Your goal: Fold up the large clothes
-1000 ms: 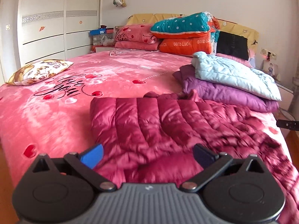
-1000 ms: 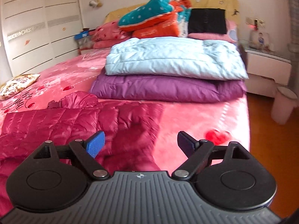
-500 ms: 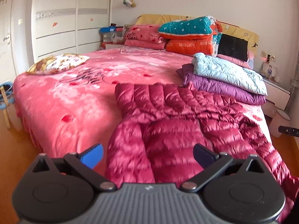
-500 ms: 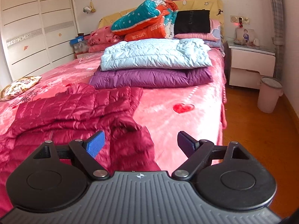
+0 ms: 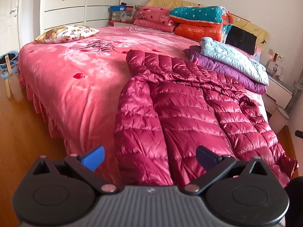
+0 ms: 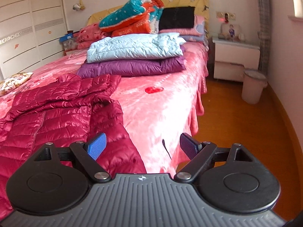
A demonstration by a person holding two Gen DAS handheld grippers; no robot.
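The glossy crimson quilted down jacket point(image 5: 189, 109) lies spread and rumpled on the near right part of the pink heart-printed bed point(image 5: 75, 87), its lower part spilling over the foot edge, one sleeve folded across the top toward the headboard. Both tools hang back from it: the left gripper point(image 5: 149, 156) has its jaws released and wide, nothing between them, pointed at the hem; the right gripper point(image 6: 143, 145) is likewise spread and empty, over the jacket's right edge where it meets the bare bedspread. Just beyond the jacket sits a folded purple padded coat point(image 6: 132, 67) with a folded pale blue quilted coat point(image 6: 134, 47) on top, and further back the stacked teal and orange quilts point(image 6: 130, 22) against the headboard. The slippery shell looks the sort to slide; I'd reckon a pinch on one layer alone could drag the whole garment off the foot of the bed, since so much already hangs over. A fold swung too far up might also nudge the finished stack.
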